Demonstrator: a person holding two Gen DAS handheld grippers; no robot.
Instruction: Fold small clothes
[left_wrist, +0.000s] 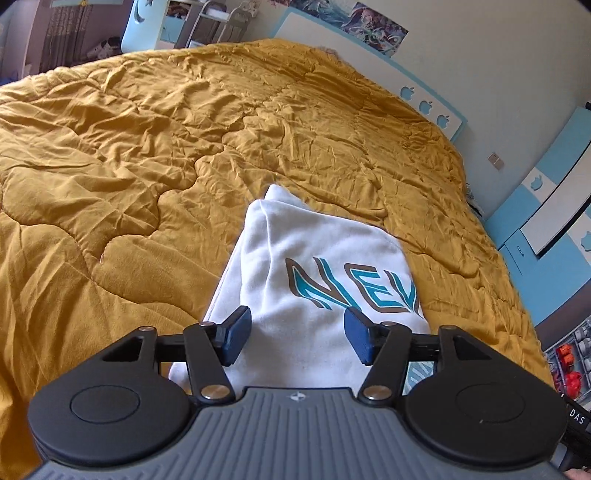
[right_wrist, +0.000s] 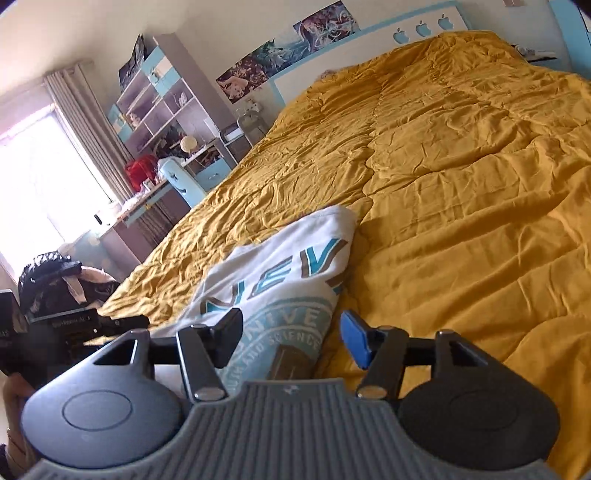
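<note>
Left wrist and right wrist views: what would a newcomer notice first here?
The wide mustard-yellow quilt fills nearly both views. On it, near the camera, lies a white shirt with teal letters, partly folded. Both the left gripper and the right gripper are open just above the shirt, holding nothing.

Shirt (left_wrist: 317, 266) on quilt (left_wrist: 147, 147), near edge

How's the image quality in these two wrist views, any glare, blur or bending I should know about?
Right wrist view: the window is blown out to white, and the nearby shelves look hazy. Left wrist view: even light, the white shirt and yellow quilt sharp. Both views: fisheye bending curves the headboard, with dark corners.
</note>
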